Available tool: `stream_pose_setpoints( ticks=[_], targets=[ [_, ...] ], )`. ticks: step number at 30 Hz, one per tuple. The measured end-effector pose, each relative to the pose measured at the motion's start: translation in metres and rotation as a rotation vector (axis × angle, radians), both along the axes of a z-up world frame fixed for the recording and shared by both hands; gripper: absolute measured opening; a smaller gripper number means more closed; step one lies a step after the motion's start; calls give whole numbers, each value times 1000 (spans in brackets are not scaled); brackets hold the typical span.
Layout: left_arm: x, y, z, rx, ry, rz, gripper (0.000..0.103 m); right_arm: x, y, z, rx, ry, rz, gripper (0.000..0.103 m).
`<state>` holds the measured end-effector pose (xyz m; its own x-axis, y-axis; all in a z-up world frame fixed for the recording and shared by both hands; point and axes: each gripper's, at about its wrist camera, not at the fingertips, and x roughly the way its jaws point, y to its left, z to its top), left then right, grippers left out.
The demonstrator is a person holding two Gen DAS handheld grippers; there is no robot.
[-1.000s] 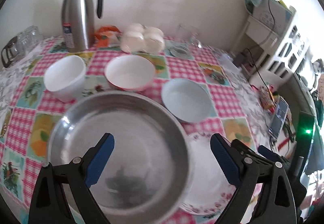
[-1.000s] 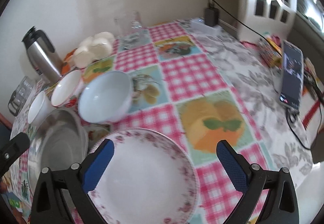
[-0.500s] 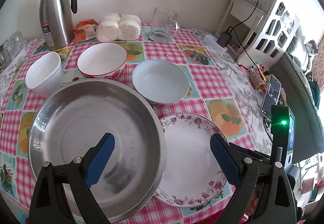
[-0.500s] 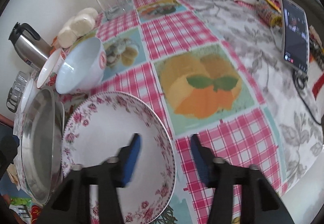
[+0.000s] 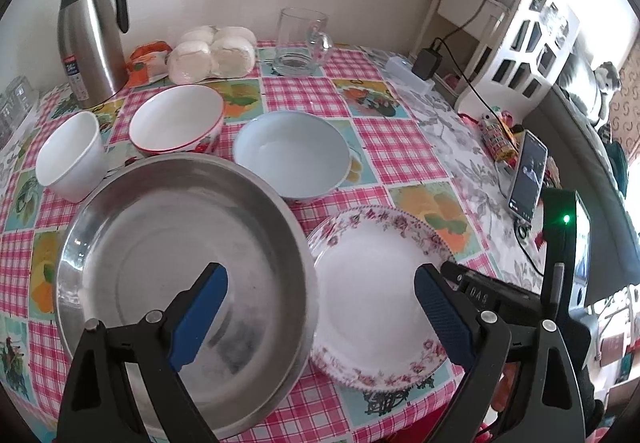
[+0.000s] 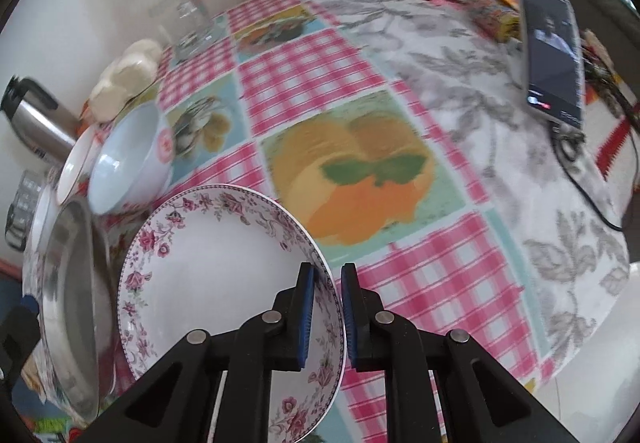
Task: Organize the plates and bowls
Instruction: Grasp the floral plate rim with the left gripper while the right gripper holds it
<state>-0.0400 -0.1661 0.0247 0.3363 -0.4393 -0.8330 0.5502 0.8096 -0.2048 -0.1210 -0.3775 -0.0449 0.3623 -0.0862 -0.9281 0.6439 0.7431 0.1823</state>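
A floral-rimmed white plate (image 5: pixel 372 295) (image 6: pixel 224 275) lies at the table's front, next to a large steel basin (image 5: pixel 180 283) (image 6: pixel 68 307). My right gripper (image 6: pixel 326 307) is shut on the plate's right rim, and the plate looks tilted up on that side. My left gripper (image 5: pixel 320 315) is open and empty, above the gap between basin and plate. Behind them stand a pale blue bowl (image 5: pixel 290 155) (image 6: pixel 128 159), a red-rimmed bowl (image 5: pixel 176 119) and a white cup-shaped bowl (image 5: pixel 70 155).
A steel thermos (image 5: pixel 90 35), wrapped buns (image 5: pixel 212 55) and a glass mug (image 5: pixel 300 43) stand at the back. A phone (image 6: pixel 552 51) (image 5: pixel 528 175) and cables lie at the table's right. A white shelf unit (image 5: pixel 520 35) stands beyond.
My right gripper has closed from wide open onto the floral plate's rim and turned sideways. My left gripper has pulled back and swung right, still open.
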Motion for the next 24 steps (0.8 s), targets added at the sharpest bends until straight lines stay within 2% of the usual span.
stream_pose_setpoints(
  ticks=[3,8,13,14,16,19,22,24],
  targets=[
    [-4,-7,-2,3,15,-28,94,-7,-11,1,-10,5,-53,14],
    [-16,-28,-10,37,39,-98,84,-16,-30,2,-24,15,-133,14],
    [-23,-48,-19,58,91,-142,79,-26,-43,3,-39,21,-182,14],
    [-24,-51,-21,58,102,-146,71,-27,-46,3,-34,17,-188,14],
    [-25,-59,-25,60,135,-160,62,-29,-49,3,-25,10,-197,14],
    [-22,-66,-32,107,149,-136,61,-30,-51,3,-22,5,-202,15],
    [-16,-69,-41,135,179,-117,50,-30,-54,3,-20,0,-206,15],
    [-14,-73,-46,146,190,-117,47,-31,-56,2,-19,-3,-213,15]
  ],
)
